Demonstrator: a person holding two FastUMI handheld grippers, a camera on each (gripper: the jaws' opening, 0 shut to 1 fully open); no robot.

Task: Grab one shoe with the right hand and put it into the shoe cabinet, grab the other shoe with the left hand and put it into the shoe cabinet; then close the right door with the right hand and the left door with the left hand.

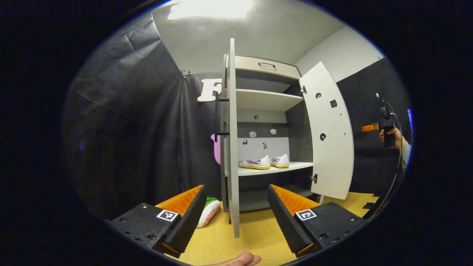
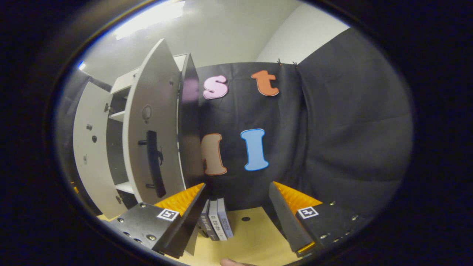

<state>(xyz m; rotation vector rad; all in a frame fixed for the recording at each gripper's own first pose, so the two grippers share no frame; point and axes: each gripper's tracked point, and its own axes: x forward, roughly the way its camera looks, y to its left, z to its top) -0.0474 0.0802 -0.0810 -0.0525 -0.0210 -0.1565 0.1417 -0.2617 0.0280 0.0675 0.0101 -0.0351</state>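
Two white shoes with yellow soles, one (image 1: 255,163) beside the other (image 1: 280,161), sit on a middle shelf of the open shoe cabinet (image 1: 266,99). Its left door (image 1: 232,140) faces me edge-on, just beyond my left gripper (image 1: 236,212), which is open and holds nothing. The right door (image 1: 330,133) swings wide open. Far right, a hand holds the right gripper (image 1: 384,127) beside that door. In the right gripper view, the right gripper (image 2: 236,212) is open and empty, with the right door's outer face (image 2: 155,111) and black handle (image 2: 154,166) ahead to the left.
A green, pink and white soft object (image 1: 208,211) lies on the wooden surface (image 1: 255,232) left of the cabinet. Several upright books (image 2: 216,220) stand against the black cloth by the cabinet's dark side panel (image 2: 190,122). The left door's inner face (image 2: 90,147) shows further left.
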